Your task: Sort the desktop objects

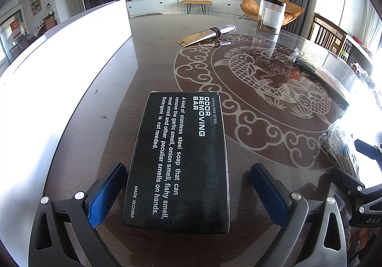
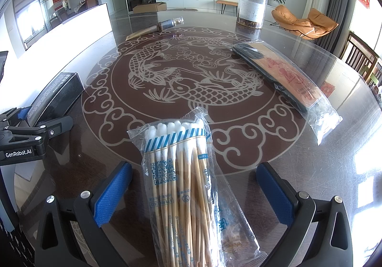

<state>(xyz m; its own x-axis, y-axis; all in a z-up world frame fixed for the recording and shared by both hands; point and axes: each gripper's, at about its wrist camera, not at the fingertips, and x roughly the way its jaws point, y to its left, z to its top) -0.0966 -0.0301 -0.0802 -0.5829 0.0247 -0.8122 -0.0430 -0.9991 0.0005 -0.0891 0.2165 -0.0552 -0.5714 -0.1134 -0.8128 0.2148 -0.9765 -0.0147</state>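
Observation:
A black box marked "Odor Removing Bar" point(image 1: 179, 162) lies flat on the dark glass-topped table point(image 1: 114, 104), between the open fingers of my left gripper point(image 1: 186, 195); neither blue pad touches it. The box also shows in the right wrist view point(image 2: 57, 92). A clear bag of cotton swabs point(image 2: 181, 183) lies between the open fingers of my right gripper point(image 2: 193, 193), with gaps on both sides. A bagged comb point(image 2: 284, 76) lies at the right. A clear jar point(image 2: 252, 8) stands at the far side. A metal tube on a card point(image 2: 164, 24) lies at the far left.
A large white box point(image 1: 59, 71) stands at the left of the table. My left gripper's body point(image 2: 26, 133) sits close on the left in the right wrist view. Chairs point(image 2: 360, 59) stand past the right edge. A fish pattern point(image 2: 188, 81) fills the table's middle.

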